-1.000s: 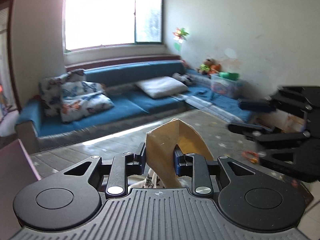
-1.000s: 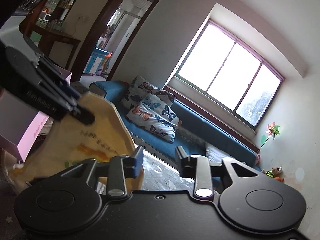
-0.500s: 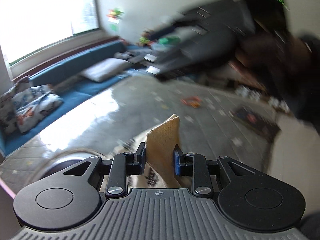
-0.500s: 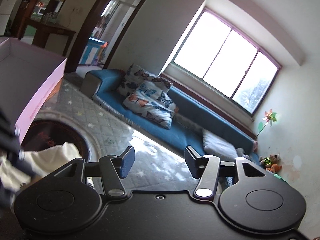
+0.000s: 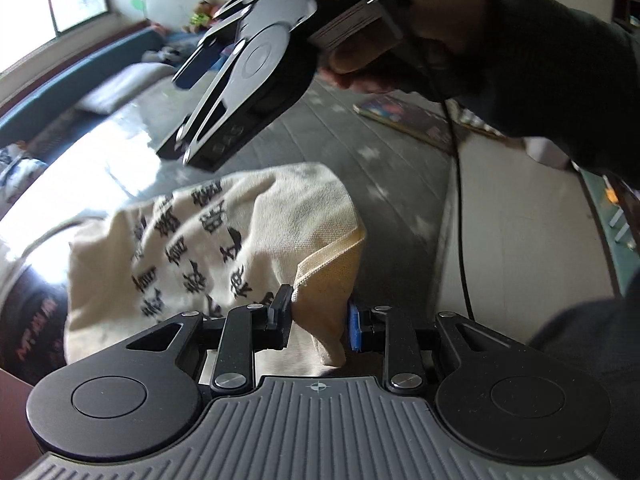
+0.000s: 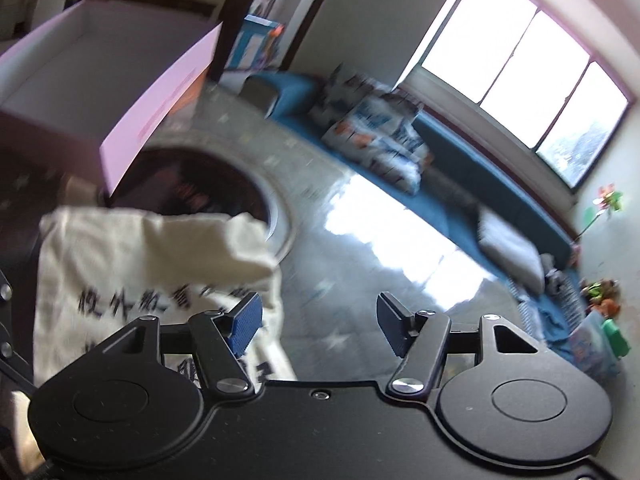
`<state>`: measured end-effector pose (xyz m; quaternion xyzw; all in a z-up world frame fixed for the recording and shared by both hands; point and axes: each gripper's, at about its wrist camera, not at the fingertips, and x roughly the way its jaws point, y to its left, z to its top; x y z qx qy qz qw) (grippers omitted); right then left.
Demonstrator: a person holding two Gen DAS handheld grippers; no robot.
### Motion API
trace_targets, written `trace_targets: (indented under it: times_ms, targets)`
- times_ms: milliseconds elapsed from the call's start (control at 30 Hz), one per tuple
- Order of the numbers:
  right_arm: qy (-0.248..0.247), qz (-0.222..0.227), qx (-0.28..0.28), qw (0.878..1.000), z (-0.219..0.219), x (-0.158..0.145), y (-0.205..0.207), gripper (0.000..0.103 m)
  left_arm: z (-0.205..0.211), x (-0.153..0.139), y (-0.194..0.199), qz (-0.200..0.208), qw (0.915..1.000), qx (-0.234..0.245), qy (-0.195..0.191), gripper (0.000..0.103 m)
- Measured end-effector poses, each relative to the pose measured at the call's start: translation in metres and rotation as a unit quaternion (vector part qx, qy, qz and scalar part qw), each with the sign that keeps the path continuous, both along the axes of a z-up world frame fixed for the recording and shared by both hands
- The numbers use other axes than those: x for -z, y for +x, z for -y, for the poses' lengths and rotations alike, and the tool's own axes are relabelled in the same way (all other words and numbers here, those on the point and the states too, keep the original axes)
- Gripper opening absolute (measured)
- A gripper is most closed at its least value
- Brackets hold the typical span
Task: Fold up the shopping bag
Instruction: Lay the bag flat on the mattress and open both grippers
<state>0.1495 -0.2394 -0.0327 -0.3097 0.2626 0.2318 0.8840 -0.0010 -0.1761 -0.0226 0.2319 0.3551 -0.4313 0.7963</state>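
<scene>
A cream cloth shopping bag [image 5: 208,236] with black printed characters hangs bunched below my left gripper [image 5: 318,320], which is shut on a fold of the bag's edge. In the right wrist view the same bag [image 6: 132,256] droops at the lower left, blurred. My right gripper [image 6: 320,328] stands open with nothing between its blue pads, just right of the bag. The right gripper [image 5: 244,60] also shows from outside in the left wrist view, held by a gloved hand [image 5: 452,32] above the bag.
A round dark table [image 6: 224,184] lies under the bag, with a pink open box [image 6: 132,92] on its far left side. A blue sofa [image 6: 480,152] with cushions runs under the window. A cable [image 5: 460,208] hangs from the hand. Books [image 5: 408,116] lie on the floor.
My left gripper has swung down and right with the bag, which now hangs spread out. My right gripper has opened wider and tilted down toward the bag and table.
</scene>
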Motion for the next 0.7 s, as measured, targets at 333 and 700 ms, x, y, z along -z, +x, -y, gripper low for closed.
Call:
trace_targets:
  times_ms: [333, 700]
  targets:
    - [0.022, -0.091, 0.014, 0.996, 0.004, 0.037, 0.005, 0.065, -0.020, 0.005, -0.001, -0.037, 0.9992, 0.008, 0.016, 0.028]
    - [0.038, -0.116, 0.010, 0.992, 0.003, 0.035, -0.006, 0.065, -0.041, 0.010, 0.004, -0.053, 0.9973, 0.010, 0.050, 0.023]
